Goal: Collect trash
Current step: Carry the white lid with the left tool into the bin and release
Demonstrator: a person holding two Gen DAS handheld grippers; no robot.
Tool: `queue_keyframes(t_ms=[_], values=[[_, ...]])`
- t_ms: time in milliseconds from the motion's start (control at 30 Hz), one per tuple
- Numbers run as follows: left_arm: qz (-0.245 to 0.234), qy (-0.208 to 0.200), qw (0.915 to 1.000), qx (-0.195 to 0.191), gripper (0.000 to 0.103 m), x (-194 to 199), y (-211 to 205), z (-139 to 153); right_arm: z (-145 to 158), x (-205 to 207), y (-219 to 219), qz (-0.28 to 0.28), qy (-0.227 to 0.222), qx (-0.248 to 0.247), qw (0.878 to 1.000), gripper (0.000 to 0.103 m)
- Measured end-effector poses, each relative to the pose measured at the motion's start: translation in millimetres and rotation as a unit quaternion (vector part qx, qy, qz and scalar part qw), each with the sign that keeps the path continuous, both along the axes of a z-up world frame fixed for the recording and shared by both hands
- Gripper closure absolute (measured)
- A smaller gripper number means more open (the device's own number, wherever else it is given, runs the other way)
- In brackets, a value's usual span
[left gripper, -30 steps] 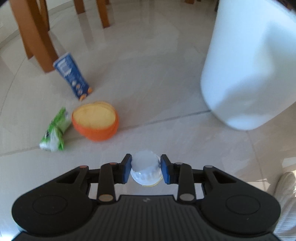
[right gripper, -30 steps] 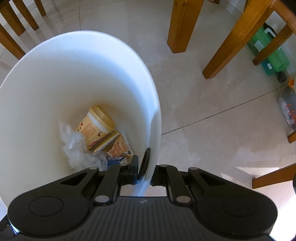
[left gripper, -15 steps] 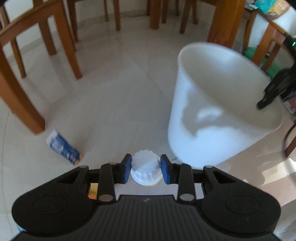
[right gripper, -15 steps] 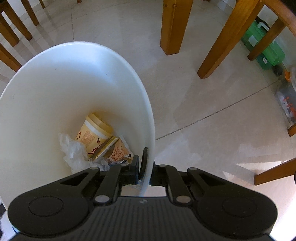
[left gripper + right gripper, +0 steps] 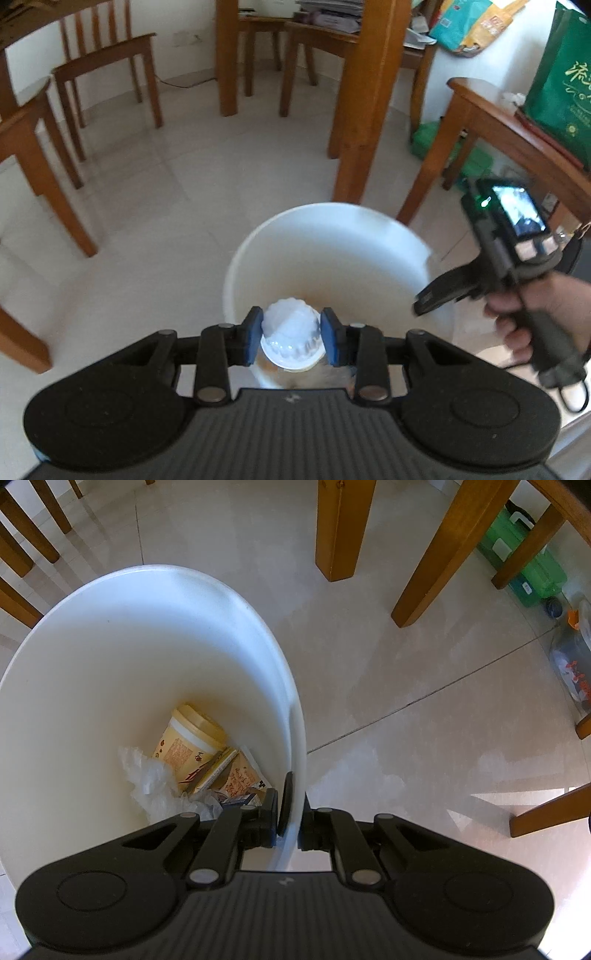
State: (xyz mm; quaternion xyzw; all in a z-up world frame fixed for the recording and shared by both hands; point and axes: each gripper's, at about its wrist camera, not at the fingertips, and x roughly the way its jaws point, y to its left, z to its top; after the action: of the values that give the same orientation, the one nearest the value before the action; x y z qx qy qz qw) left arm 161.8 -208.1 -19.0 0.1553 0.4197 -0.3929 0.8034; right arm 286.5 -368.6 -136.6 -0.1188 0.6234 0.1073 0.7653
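Observation:
My left gripper (image 5: 291, 341) is shut on a small white fluted plastic cup (image 5: 291, 338), held above the near rim of the white bin (image 5: 332, 236). In the right wrist view my right gripper (image 5: 290, 821) is shut on the rim of the white bin (image 5: 295, 716), one finger inside the wall and one outside. At the bin's bottom lie a tan paper cup (image 5: 192, 738), crumpled clear plastic (image 5: 151, 782) and flat printed wrappers (image 5: 236, 775). The left wrist view shows the right gripper (image 5: 424, 301) at the bin's right edge, with a hand (image 5: 532, 306) on its handle.
Wooden chair and table legs (image 5: 362, 110) ring the bin on the pale tiled floor. A thick table leg (image 5: 338, 528) stands just beyond the bin. A green box (image 5: 524, 568) sits under a chair at right. A green bag (image 5: 557, 81) rests on a wooden stool.
My left gripper has risen and swung right with the white cup, from low over the floor litter to above the bin's opening. The right gripper kept its hold on the rim.

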Motion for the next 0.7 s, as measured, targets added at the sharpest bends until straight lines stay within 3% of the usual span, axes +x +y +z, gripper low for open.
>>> queue_keyframes(t_ms=[33, 100, 133, 167, 500, 700], values=[[-0.004, 0.002, 1.0, 0.002, 0.07, 2.6, -6.3, -3.2, -0.2, 0.1, -0.1, 0.001, 0.001, 0.0, 1.0, 0.092], [-0.004, 0.001, 0.9999, 0.011, 0.054, 3.1, -15.3, -8.3, 0.6, 0.7, -1.3, -0.001, 0.003, 0.003, 1.0, 0.092], [-0.001, -0.003, 0.9999, 0.012, 0.037, -0.8, -18.1, -8.5, 0.9, 0.9, -1.9, 0.0, 0.004, 0.004, 1.0, 0.092], [0.002, -0.01, 0.9999, 0.011, 0.026, -1.9, -19.8, -8.9, 0.9, 1.2, -2.4, 0.0, 0.004, 0.005, 1.0, 0.092], [0.043, -0.015, 0.9989, 0.015, 0.024, -5.3, 1.5, -16.4, 5.2, 1.0, -4.0, -0.001, 0.002, 0.009, 1.0, 0.092], [0.091, -0.031, 0.9952, 0.021, 0.012, -2.8, 35.5, -17.8, 5.3, -0.3, -3.1, 0.0, -0.002, 0.006, 1.0, 0.092]])
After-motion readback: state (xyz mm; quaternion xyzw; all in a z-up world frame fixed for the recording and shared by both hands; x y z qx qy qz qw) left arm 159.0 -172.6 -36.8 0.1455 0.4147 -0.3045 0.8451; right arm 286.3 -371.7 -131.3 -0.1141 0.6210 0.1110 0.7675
